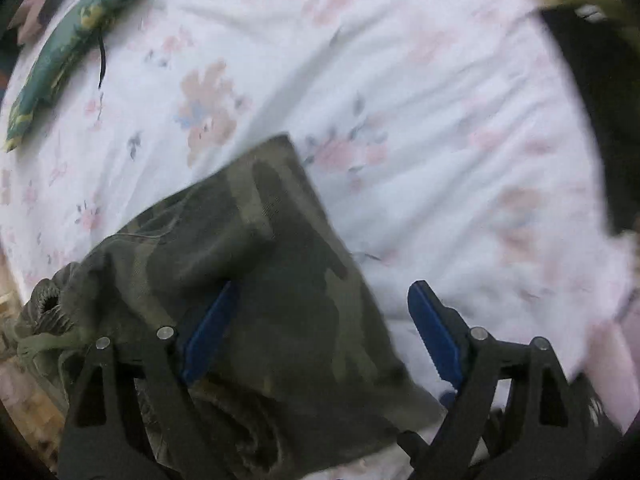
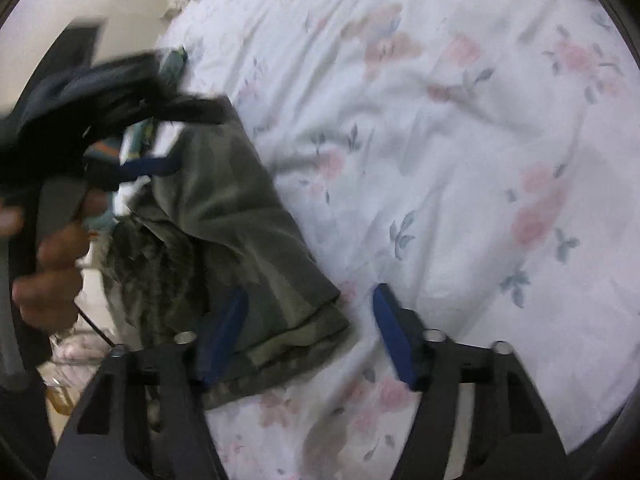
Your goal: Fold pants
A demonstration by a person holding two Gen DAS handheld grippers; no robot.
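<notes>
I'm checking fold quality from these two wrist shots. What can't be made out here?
- Camouflage pants, left wrist view: near edge cut off by the frame and hidden behind the left gripper; motion blur hides the layers.
- Pants, right wrist view: left side hidden behind the left gripper and blurred hand.
- Green patterned item: cut off at the lens rim, unidentifiable.
- Right gripper: open, contact with the fabric unclear.

I see the folded camouflage cotton pants (image 1: pixel 256 264) lying on the white floral bedsheet (image 1: pixel 420 92) near its edge. My left gripper (image 1: pixel 320 332) hangs over them, my right gripper (image 2: pixel 308 336) over their corner. A long green patterned cloth item (image 1: pixel 76 40) lies on the sheet, well apart, far left.
</notes>
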